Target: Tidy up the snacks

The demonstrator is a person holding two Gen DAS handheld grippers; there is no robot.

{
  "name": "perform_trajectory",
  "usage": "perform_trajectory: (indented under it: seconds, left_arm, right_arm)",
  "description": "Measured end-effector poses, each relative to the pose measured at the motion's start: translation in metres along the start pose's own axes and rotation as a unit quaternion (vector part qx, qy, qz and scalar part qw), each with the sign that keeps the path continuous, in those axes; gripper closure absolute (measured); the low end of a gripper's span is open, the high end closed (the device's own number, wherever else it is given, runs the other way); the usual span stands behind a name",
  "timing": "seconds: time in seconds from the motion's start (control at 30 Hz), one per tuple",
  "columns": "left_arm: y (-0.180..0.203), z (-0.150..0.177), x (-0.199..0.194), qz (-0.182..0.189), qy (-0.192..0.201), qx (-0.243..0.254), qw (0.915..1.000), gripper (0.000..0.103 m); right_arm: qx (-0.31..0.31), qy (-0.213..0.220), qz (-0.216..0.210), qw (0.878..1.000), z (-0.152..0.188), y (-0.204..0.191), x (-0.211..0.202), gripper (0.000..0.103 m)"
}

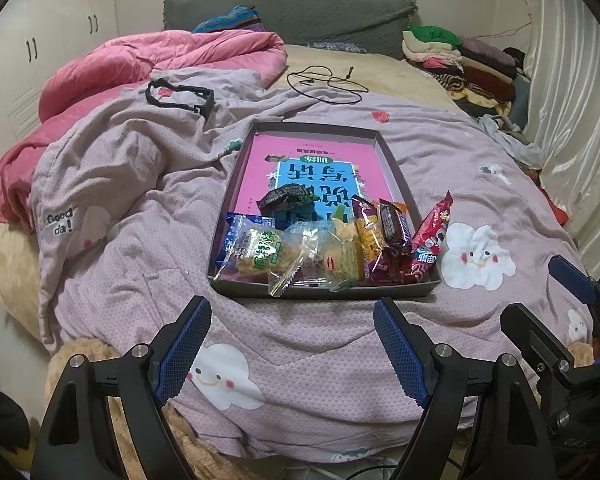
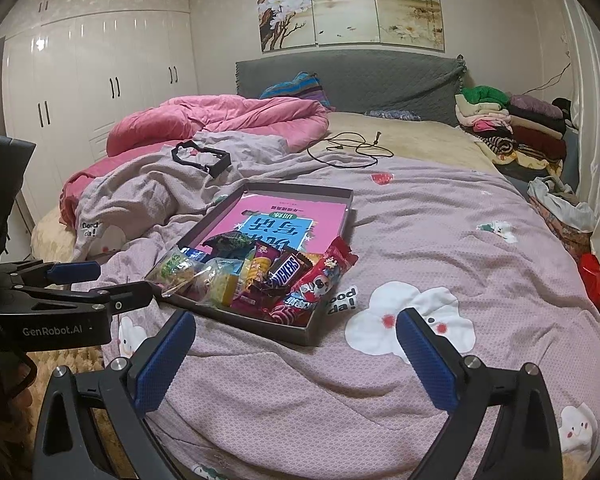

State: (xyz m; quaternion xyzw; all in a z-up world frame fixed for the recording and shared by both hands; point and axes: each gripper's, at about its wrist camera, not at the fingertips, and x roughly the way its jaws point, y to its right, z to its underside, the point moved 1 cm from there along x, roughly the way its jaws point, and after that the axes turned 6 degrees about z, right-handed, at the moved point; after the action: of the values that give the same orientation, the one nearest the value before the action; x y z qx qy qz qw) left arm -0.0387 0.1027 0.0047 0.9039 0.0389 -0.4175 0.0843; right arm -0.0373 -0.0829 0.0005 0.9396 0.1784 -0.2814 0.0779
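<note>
A shallow grey box tray (image 1: 386, 148) (image 2: 332, 204) lies on the lilac quilt, with a pink and blue book flat in it. Several snack packets are piled at its near end: a clear pack of yellow cakes (image 1: 256, 256) (image 2: 180, 270), a Snickers bar (image 1: 394, 226) (image 2: 286, 274), a red packet (image 1: 430, 240) (image 2: 324, 276) leaning over the rim, and a dark wrapper (image 1: 284, 196). My left gripper (image 1: 294, 344) hovers just short of the tray's near edge, jaws wide with nothing between them. My right gripper (image 2: 296, 346) stands open and empty beside the tray's near right corner.
A black plastic frame (image 1: 180, 96) (image 2: 202, 156) and a black cable (image 1: 326, 82) (image 2: 350, 150) lie farther up the bed. A pink duvet (image 1: 112, 76) is bunched at left; folded clothes (image 1: 472, 64) (image 2: 516, 128) are stacked at the far right. White wardrobes line the left wall.
</note>
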Motion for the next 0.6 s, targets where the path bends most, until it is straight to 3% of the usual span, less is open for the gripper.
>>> perform_trajectory:
  seconds: [0.6]
  left_arm:
    - [-0.0004, -0.0005, 0.0004, -0.004, 0.0, 0.001, 1.0, 0.019]
  right_arm:
    - [0.002, 0.0, 0.003, 1.0, -0.0001, 0.0016, 0.0008, 0.002]
